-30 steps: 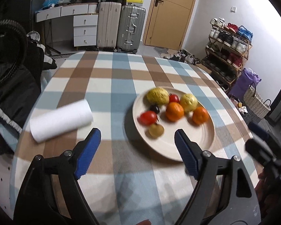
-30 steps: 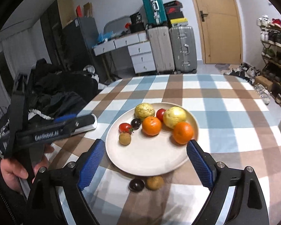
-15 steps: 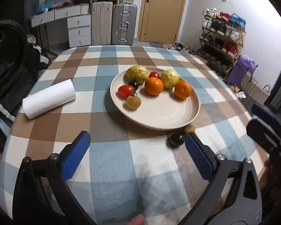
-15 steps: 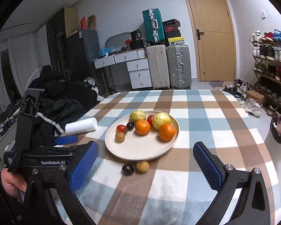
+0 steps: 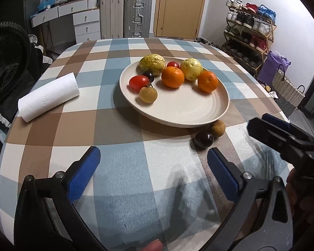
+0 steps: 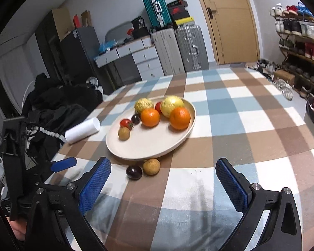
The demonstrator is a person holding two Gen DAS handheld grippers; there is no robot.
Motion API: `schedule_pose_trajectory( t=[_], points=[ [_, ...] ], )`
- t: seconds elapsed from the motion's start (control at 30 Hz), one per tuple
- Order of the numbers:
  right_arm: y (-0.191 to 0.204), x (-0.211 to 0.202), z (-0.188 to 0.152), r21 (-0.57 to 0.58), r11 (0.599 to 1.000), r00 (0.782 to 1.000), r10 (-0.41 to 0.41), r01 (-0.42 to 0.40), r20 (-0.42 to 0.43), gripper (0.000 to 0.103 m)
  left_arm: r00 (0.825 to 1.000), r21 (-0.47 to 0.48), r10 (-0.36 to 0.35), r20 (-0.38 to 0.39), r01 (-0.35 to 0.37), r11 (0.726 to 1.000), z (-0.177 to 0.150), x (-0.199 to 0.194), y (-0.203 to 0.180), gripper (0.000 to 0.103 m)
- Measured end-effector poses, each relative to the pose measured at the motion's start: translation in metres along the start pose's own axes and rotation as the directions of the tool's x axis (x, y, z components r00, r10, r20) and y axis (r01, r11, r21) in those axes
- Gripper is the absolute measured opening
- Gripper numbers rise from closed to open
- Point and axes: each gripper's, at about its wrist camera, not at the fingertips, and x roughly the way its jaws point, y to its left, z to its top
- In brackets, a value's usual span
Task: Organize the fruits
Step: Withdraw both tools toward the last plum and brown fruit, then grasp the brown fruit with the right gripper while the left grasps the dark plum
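Beside the round beige plate [image 6: 179, 144] on the checked surface [image 6: 230, 150] lie a dark plum [image 6: 134, 172] and brown longan [image 6: 151, 167]; both grippers' jaws gape empty.

Round table [image 5: 123, 152] is covered by a blue, brown and white checked cloth. White wall behind; wooden door [image 5: 178, 8] shut. Two grey suitcases [image 5: 125, 16] are stood beside a white drawer unit [image 5: 86, 26], a teal suitcase [image 6: 156, 5] stacked above. Shoe rack [image 5: 249, 31] is set along the right wall, with a purple bag [image 5: 273, 65] and wicker basket [image 5: 286, 87] just beside. Dark clothing [image 6: 58, 106] is piled left.
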Motion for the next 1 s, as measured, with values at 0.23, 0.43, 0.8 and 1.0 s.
schedule_pose_trajectory(
  t=[0.23, 0.43, 0.8, 1.0],
  points=[
    [-0.005, 0.026, -0.001, 0.04, 0.998, 0.996, 0.06, -0.058, -0.065, 0.088, 1.0, -0.007, -0.018, -0.016, 0.018, 1.0, 0.005, 0.011, 0.004, 0.102],
    [-0.009, 0.038, 0.0, 0.074, 0.993, 0.989, 0.104, -0.097, -0.109, 0.075, 0.999, -0.021, -0.033, -0.026, 0.032, 0.999, 0.008, 0.017, 0.007, 0.102],
    [0.0, 0.058, 0.0, 0.045, 0.99, 0.97, 0.138, -0.132, -0.199, 0.048, 0.998, -0.025, -0.05, -0.039, 0.049, 0.998, 0.009, 0.025, 0.007, 0.102],
    [-0.001, 0.067, 0.001, 0.078, 0.986, 0.96, 0.164, -0.15, -0.226, 0.043, 0.998, -0.019, -0.051, -0.043, 0.051, 0.999, 0.01, 0.028, 0.006, 0.102]
  ],
)
